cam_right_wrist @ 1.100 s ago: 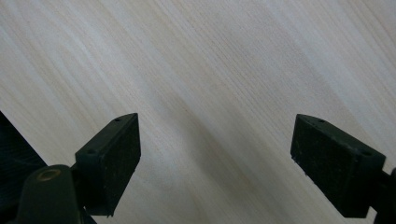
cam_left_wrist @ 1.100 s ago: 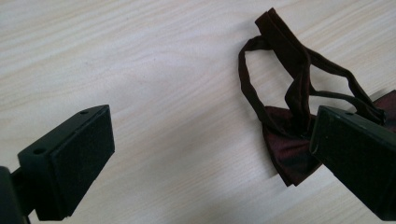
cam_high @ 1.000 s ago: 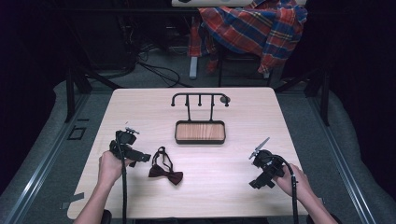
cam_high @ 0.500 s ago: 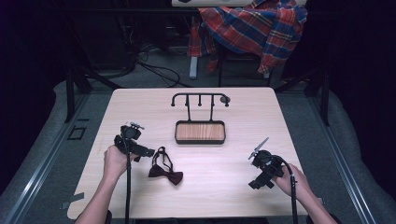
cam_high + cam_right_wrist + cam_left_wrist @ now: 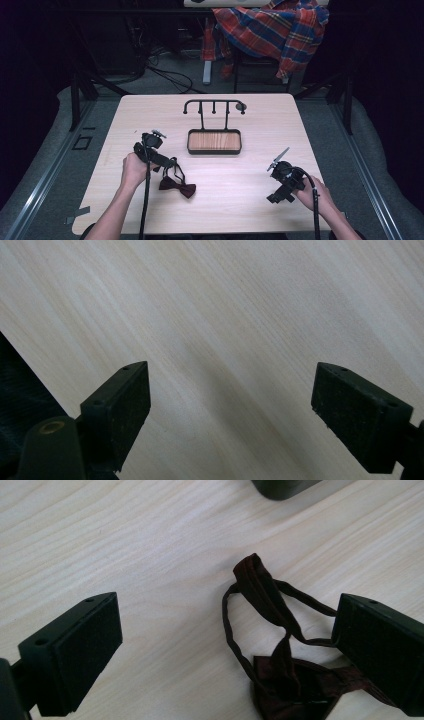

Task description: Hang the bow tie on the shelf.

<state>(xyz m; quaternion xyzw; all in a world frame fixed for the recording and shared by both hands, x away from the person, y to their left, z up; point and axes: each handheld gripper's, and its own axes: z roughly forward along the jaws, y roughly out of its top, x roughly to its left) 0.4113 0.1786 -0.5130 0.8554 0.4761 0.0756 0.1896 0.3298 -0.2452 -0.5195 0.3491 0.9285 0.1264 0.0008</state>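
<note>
1. High view: a dark red bow tie [image 5: 177,186] is seen on the worktop [image 5: 240,185], just beside the left claw [image 5: 167,162]; the right claw [image 5: 275,196] is held well apart.
2. Left gripper view: the jaws are spread wide around the bow tie's strap [image 5: 260,587].
3. Right gripper view: the jaws are spread over bare worktop.

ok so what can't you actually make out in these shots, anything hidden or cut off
- Bow tie: in the left gripper view the bottom edge cuts off its bow, and the right-hand jaw covers part of the strap.
- Stand: in the high view its hooks are too small to tell their shape.
- Tray: one dark corner shows in the left gripper view; the top edge cuts off the rest.
- Plaid cloth: the high view's top edge crops it, and what it hangs on is hidden.
</note>
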